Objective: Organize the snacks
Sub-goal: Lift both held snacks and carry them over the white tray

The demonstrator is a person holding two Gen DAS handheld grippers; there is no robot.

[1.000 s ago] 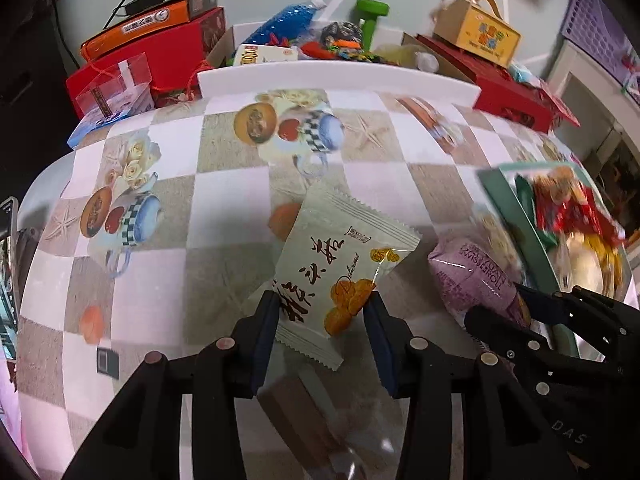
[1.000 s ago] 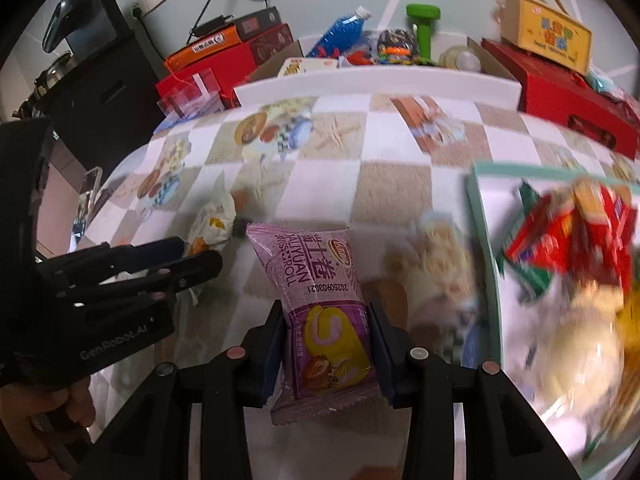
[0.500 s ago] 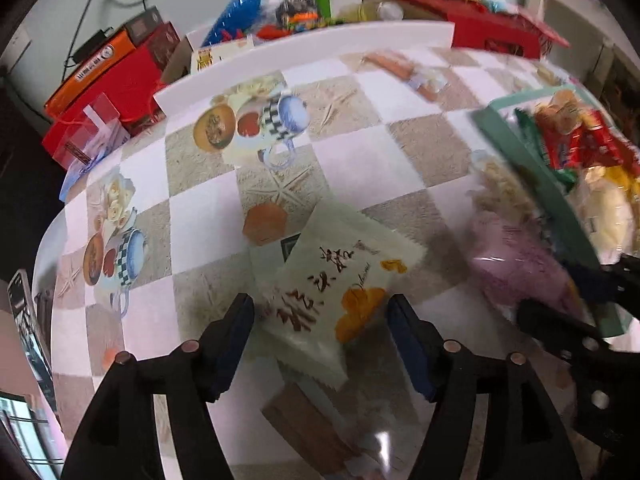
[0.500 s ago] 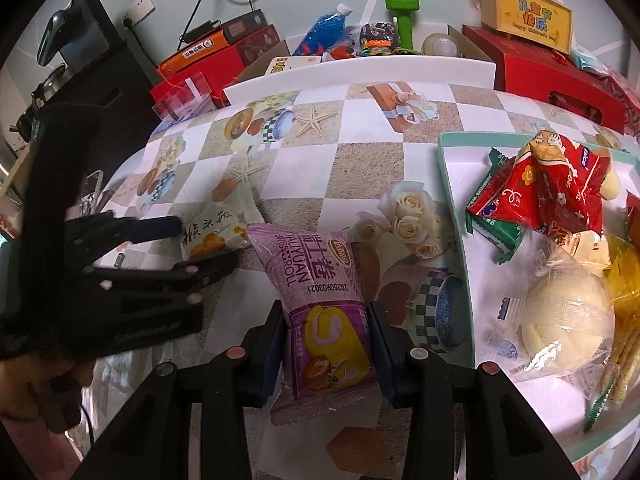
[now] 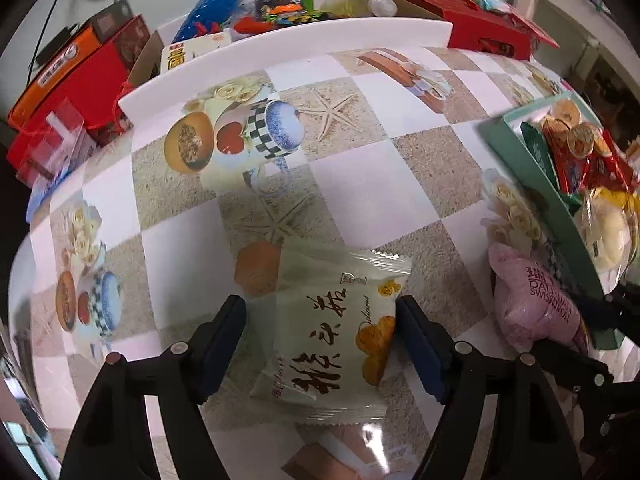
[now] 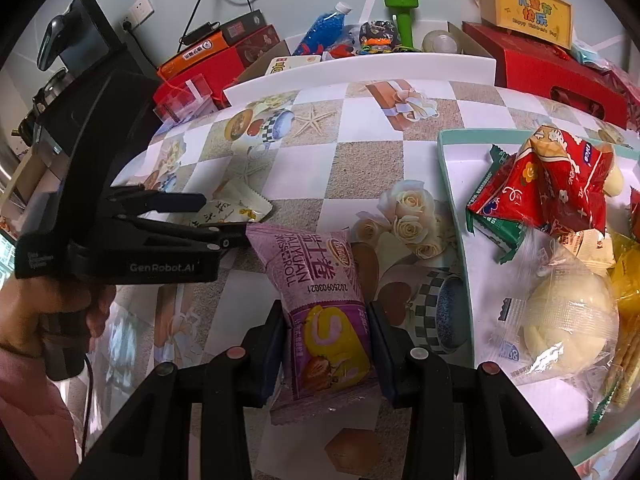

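Observation:
A pale green snack packet [image 5: 332,328] with an orange print lies on the checked tablecloth between the jaws of my left gripper [image 5: 320,336], which is open around it. The packet also shows in the right wrist view [image 6: 230,214]. My right gripper [image 6: 326,344] is shut on a purple Swiss roll packet [image 6: 316,288], also seen in the left wrist view [image 5: 532,304], held just left of the teal tray [image 6: 452,208]. The tray holds several snacks: a red packet [image 6: 560,184], a green packet [image 6: 494,224] and a wrapped bun [image 6: 568,320].
A white board [image 6: 360,68] stands across the table's back edge. Behind it are red boxes [image 6: 556,68], a blue bottle [image 6: 324,26], a green dumbbell [image 6: 402,12] and a yellow gift box [image 6: 524,6]. A clear plastic box [image 6: 184,98] sits at the back left.
My left gripper opened from around the pale packet and the packet now lies flat on the table between the jaws. My right gripper carried the purple packet leftward and back from the tray.

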